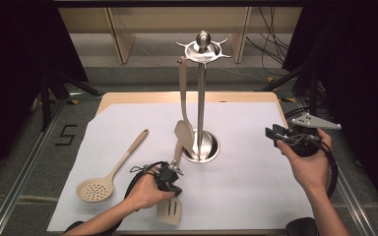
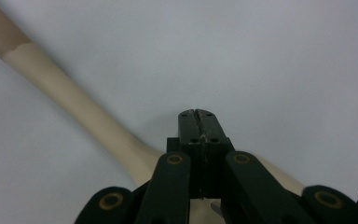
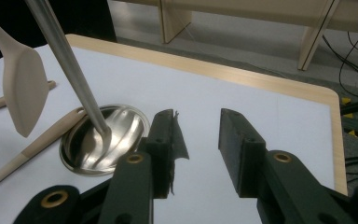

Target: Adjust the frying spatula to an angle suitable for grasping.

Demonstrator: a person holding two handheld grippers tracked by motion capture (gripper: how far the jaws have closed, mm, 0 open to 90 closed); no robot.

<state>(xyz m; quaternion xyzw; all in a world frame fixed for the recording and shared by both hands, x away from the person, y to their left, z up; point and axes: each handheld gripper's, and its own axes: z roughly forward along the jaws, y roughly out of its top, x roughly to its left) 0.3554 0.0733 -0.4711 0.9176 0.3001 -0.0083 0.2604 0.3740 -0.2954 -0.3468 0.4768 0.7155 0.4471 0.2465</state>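
From above, your left gripper sits over the slotted spatula, whose handle runs ahead toward the stand, with the perforated spoon off to its left. Its own view shows the jaws pressed together above the handle, gripping nothing, so lifting now would leave it behind. Your right gripper waits with jaws apart, the stand's base and hanging spatula beyond-left; swing carelessly and you could knock them.

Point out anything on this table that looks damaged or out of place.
The right hand-held gripper has a torn, peeling pad on one jaw. Otherwise the slotted spatula and skimmer simply lie unhung beside the stand.
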